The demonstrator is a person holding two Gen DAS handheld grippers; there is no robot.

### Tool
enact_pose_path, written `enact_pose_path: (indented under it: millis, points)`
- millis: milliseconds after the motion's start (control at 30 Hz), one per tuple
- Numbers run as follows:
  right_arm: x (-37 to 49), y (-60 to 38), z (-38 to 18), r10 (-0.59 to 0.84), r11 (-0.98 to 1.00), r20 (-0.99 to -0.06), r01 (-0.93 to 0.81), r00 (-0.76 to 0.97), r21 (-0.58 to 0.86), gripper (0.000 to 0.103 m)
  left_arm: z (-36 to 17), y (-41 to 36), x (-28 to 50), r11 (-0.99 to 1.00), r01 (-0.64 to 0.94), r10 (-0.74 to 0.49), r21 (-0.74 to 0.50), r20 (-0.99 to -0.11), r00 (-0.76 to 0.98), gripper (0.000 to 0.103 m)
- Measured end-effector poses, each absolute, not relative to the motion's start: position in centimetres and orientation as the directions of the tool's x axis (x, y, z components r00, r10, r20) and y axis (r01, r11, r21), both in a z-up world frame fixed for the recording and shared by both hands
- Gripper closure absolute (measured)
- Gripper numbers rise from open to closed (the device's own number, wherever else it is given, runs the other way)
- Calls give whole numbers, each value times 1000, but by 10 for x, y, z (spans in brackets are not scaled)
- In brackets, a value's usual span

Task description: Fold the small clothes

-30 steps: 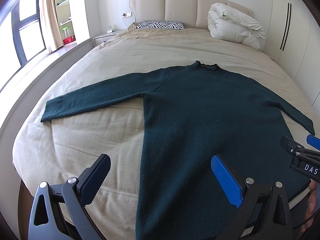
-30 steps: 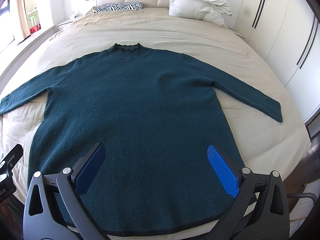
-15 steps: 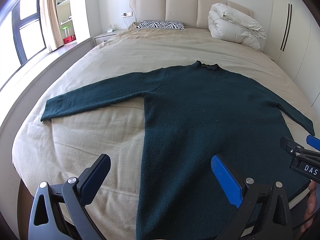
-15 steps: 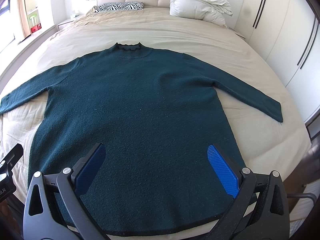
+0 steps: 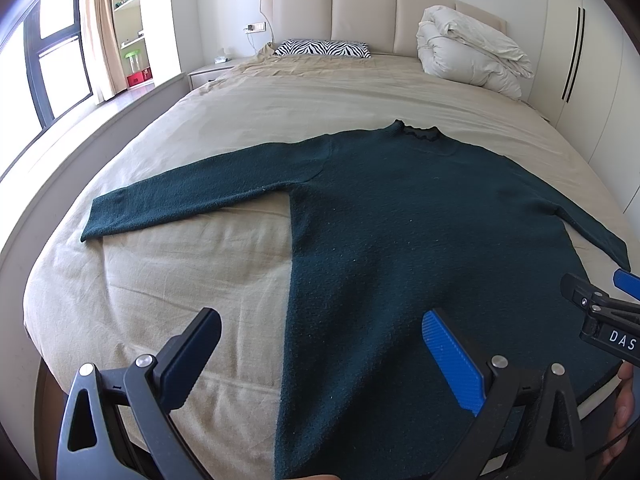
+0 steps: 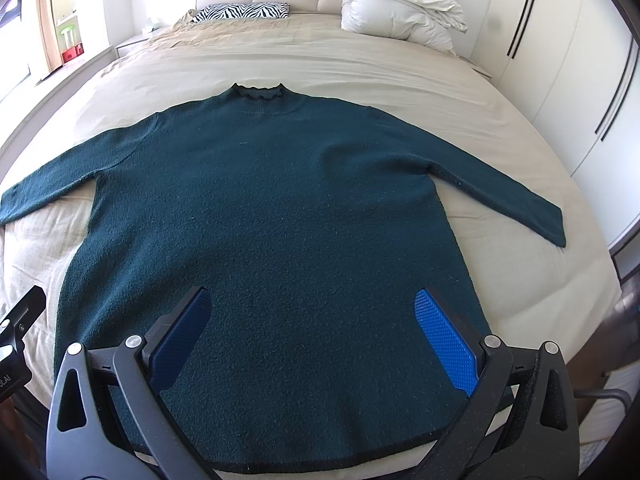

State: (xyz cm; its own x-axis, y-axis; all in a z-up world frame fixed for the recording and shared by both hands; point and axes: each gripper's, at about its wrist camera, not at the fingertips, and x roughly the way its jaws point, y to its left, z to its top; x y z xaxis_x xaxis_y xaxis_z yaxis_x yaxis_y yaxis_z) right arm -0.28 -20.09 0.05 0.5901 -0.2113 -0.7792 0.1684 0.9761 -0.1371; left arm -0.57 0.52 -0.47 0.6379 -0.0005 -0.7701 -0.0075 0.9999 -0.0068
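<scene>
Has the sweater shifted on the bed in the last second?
No. In the right wrist view the green sweater lies spread flat, its collar keeping the same line with the zebra pillow as before; both sleeves are unchanged.

Bed (image 5: 248, 128): covered in a beige sheet, lightly creased, with a padded headboard.
Sweater (image 6: 272, 216): dark teal, flat on the near half of the bed, collar toward the headboard, both sleeves spread outward.
Zebra-print pillow (image 5: 322, 48): by the headboard.
White duvet (image 6: 400, 12): bundled on the far right corner.
</scene>
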Motion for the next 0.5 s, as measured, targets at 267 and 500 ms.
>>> enact_pose_path:
  millis: [267,500]
  points:
    - [-2,-199,2,-212,977,-779,159,590,-145,0,-5,14,-3,1000,-19,0,-15,-772,636,0]
    - [2,-195,2,-212,977,-782,148,586,-154,0,-7,22,-1,999,-36,4,-24,-773,634,0]
